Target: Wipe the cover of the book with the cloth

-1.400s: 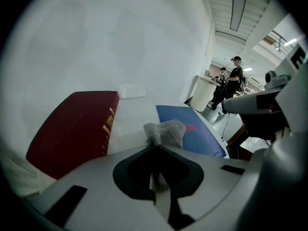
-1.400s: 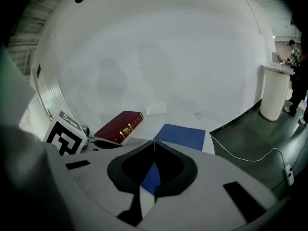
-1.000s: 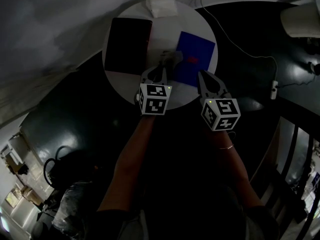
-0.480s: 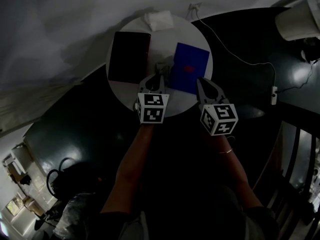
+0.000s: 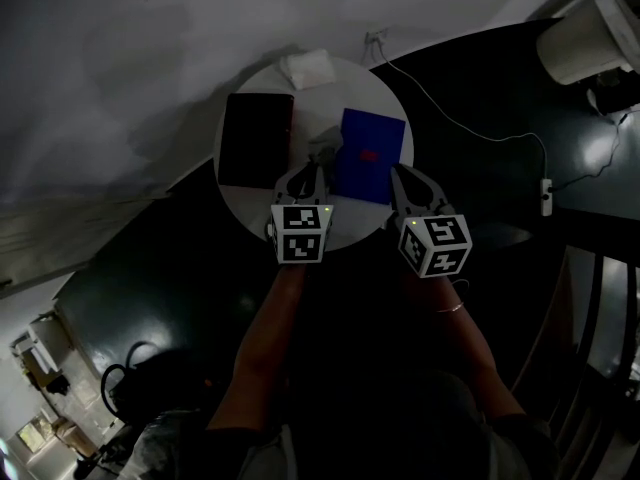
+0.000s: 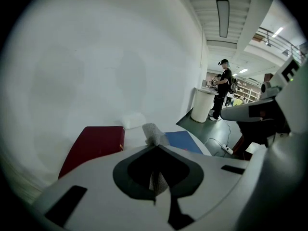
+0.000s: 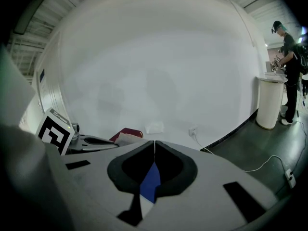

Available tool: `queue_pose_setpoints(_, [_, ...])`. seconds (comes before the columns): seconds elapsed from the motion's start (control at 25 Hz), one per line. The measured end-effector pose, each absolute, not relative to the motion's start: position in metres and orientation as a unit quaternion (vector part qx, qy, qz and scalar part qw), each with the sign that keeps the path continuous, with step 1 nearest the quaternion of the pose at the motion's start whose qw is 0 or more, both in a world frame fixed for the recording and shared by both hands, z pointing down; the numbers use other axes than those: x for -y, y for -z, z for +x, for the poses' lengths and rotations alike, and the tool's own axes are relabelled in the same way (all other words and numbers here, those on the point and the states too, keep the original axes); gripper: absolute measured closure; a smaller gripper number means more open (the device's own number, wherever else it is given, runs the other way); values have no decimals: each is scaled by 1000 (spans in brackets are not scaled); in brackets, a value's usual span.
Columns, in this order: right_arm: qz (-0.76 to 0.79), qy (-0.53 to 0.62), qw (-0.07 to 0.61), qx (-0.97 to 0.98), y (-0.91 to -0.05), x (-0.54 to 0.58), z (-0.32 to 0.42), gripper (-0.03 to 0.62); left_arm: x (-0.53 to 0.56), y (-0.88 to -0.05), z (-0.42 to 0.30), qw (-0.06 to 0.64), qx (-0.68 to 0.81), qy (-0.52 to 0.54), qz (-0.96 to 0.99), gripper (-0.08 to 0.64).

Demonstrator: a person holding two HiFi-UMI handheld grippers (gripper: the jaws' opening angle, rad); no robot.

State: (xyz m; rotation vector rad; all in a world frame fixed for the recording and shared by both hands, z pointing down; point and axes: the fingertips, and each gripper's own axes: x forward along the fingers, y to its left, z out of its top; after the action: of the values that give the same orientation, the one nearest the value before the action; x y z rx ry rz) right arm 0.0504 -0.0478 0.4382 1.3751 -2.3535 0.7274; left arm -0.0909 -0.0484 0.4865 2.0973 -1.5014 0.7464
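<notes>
Left gripper (image 6: 155,146) clamped on cloth (image 6: 154,132), which protrudes past tips. Blue book (image 5: 371,154) on table (image 5: 350,218) at 1 o'clock in head view, just beside cloth, long axis 12–6. Right gripper (image 5: 397,171): jaws together, at book's 5 o'clock corner. Judgement: wipe sweeps toward 1 o'clock.

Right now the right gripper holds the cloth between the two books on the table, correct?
Not quite: it is the left gripper that holds the cloth; the left gripper view shows it pinched in those jaws. The cloth does sit between the red book and the blue book on the table.
</notes>
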Motion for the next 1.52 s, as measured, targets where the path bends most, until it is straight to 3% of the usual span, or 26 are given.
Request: queue_pose_setpoints(1.52, [466,-180,87,862,-348,83,62,563,74,-365,-77,140,586,-174,779,537])
